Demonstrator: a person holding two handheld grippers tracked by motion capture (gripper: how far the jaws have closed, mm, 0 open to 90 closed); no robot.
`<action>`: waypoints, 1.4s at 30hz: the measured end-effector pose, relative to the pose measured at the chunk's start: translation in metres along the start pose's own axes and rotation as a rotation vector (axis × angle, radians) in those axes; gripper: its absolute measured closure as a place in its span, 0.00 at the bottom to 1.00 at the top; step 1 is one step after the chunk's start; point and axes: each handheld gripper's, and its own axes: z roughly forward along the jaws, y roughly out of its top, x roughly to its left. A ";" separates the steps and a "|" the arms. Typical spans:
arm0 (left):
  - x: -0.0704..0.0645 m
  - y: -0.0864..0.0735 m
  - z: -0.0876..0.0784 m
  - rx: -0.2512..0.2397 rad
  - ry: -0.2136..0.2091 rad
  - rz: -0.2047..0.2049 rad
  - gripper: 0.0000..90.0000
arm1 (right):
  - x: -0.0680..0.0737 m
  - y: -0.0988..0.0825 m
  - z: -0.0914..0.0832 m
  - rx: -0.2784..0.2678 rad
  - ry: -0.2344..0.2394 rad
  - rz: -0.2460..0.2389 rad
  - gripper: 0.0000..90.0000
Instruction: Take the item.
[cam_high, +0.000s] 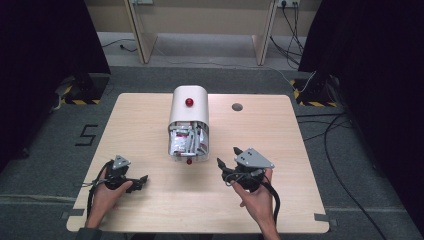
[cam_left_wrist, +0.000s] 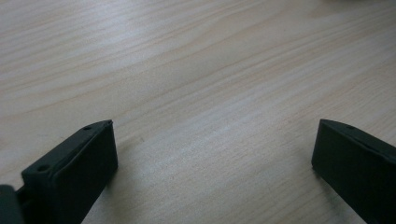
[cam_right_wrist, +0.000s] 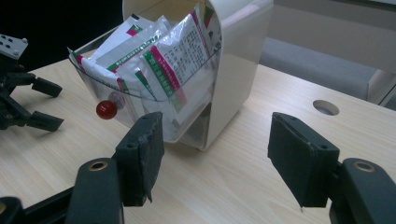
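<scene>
One white rounded plastic dispenser box (cam_high: 188, 112) stuffed with sachets (cam_right_wrist: 159, 70), two red knobs; your right gripper (cam_high: 228, 156) beside it gapes, empty; left gripper (cam_left_wrist: 212, 154) wide, empty.

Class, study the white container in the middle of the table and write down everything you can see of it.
The white container is a glossy, plastic-looking box with a rounded top, standing on the pale wooden table at its middle. A red knob sits on its top face. At its near side a clear drawer, carrying its own red knob, is tipped open and packed with white sachets printed in green and pink. Nothing but the table touches it; both grippers are apart from it.
</scene>
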 end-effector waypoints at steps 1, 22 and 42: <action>0.000 0.000 0.000 0.000 0.000 0.000 0.00 | 0.000 0.000 0.000 0.000 0.000 0.000 0.41; 0.000 0.000 0.000 0.000 0.000 -0.001 0.00 | 0.005 0.027 0.011 -0.031 0.021 -0.033 0.43; 0.000 0.000 0.000 0.001 0.000 0.000 0.00 | 0.025 0.053 0.040 0.000 0.067 -0.081 0.48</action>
